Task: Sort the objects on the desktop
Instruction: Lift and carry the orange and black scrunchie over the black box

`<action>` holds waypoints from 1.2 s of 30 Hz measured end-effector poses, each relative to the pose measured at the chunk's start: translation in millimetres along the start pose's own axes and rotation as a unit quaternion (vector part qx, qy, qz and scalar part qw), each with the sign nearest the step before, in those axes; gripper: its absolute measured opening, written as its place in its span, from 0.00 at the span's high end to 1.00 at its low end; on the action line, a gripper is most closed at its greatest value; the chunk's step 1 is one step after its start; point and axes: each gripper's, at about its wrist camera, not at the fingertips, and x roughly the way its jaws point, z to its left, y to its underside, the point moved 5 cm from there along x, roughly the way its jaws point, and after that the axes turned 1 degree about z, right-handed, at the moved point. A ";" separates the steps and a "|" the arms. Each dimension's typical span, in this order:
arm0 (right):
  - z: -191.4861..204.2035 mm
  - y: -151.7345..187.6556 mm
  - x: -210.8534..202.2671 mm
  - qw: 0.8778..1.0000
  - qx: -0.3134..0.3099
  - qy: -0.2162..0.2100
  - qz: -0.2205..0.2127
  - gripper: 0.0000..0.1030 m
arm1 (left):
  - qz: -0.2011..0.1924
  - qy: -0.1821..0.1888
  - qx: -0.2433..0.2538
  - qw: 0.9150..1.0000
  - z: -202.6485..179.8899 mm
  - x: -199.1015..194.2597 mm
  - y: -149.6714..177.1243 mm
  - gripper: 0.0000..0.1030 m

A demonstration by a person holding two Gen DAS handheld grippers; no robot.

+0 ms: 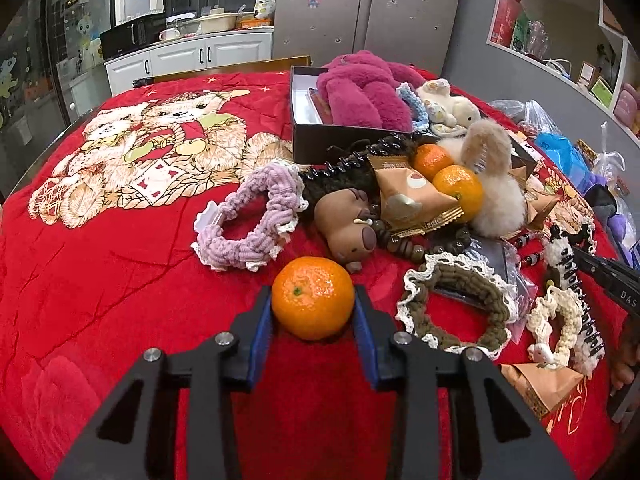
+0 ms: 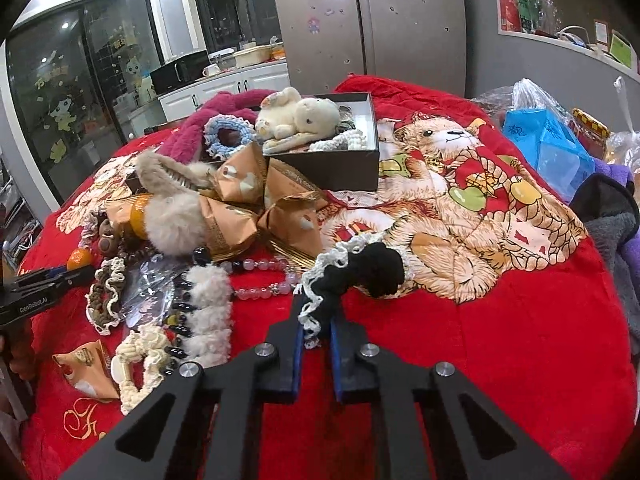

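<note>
1. On the red quilted blanket (image 1: 100,280) printed with teddy bears, which covers the counter, the left gripper (image 1: 313,312) clasps a round, dimpled mandarin (image 1: 313,304) between its blue-padded fingers (image 1: 262,320), at 6 o'clock in the left wrist view.
2. At 12 o'clock from that fruit lies a smooth brown capybara figure (image 1: 348,228); at 11 o'clock, a ribbed lilac scrunchie (image 1: 252,220) edged in cream lace.
3. Two more mandarins (image 1: 458,188) sit at 1 o'clock, touching a crinkled tan snack packet (image 1: 416,200) and a fluffy beige fur clip (image 1: 496,184).
4. At 3 o'clock, a brown knitted scrunchie (image 1: 456,308) with a white frilled rim lies flat on the blanket.
5. A black cardboard box (image 1: 316,140) at 12 o'clock holds a magenta plush bundle (image 1: 360,96); a cream plush rabbit (image 1: 448,104) lies just beside it.
6. Seen from the right wrist, the right gripper (image 2: 316,332) is pinched narrow on a black scrunchie (image 2: 360,272) trimmed with white lace, its loop lifted ahead of the fingers at centre frame.
7. At 9 o'clock from it, pale pink glassy beads (image 2: 260,292) and a woolly white clip (image 2: 208,312) rest on the blanket.
</note>
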 end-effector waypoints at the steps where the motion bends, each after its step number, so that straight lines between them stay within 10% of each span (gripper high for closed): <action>1: 1.2 0.6 -0.7 1.000 -0.001 -0.002 -0.001 0.90 | 0.000 0.000 0.000 1.000 -0.4 -0.5 0.7 0.63; 19: 35.4 -16.3 -46.9 0.993 -0.072 0.024 -0.089 0.90 | -0.048 0.019 0.004 0.999 -18.5 -44.6 -14.2 0.63; 36: 76.9 -44.3 -54.8 0.991 -0.108 0.023 -0.077 0.90 | -0.075 0.003 0.001 0.997 -7.1 -90.8 -45.5 0.63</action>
